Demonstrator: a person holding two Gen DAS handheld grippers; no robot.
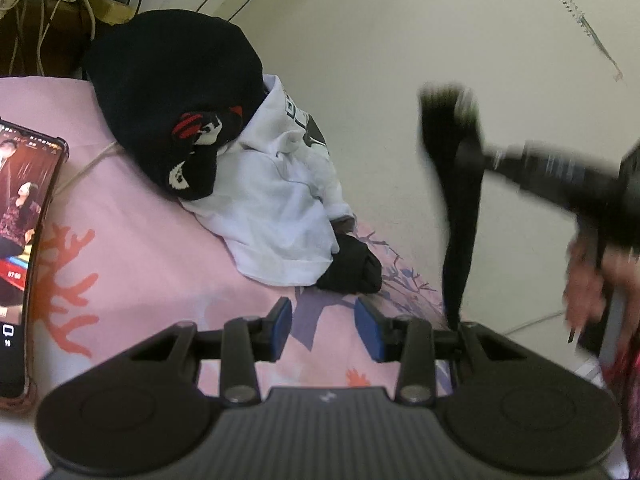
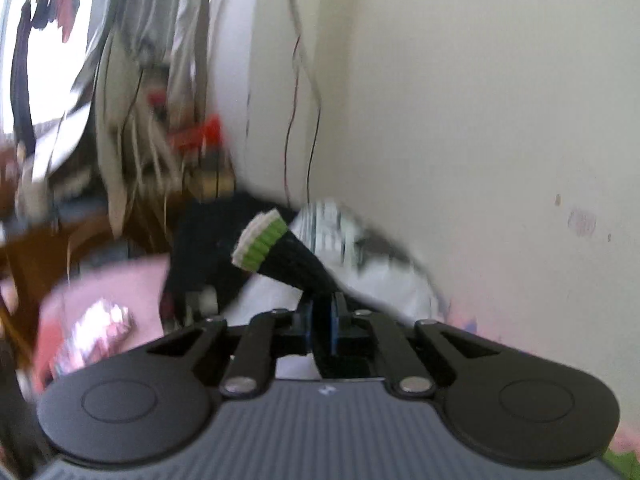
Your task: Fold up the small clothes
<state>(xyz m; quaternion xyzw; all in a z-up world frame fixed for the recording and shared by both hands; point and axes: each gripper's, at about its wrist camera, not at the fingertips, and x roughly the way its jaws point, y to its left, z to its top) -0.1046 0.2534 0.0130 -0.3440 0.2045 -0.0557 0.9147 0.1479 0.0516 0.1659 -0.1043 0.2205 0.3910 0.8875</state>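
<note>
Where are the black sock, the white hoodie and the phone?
black sock point(image 2: 288, 258), right wrist view, ribbed leg below cuff.
white hoodie point(image 1: 276, 208), left wrist view, chest.
phone point(image 1: 24, 216), left wrist view, lit screen.

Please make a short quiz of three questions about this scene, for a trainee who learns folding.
1. True or false: the left gripper holds the white hoodie.
2. The right gripper is shut on: A) a phone, B) a black sock with green cuff, C) nothing.
3. Fill in: the phone lies on the ___ bedsheet.

Key: 1 false; 2 B; 3 pink.
</note>
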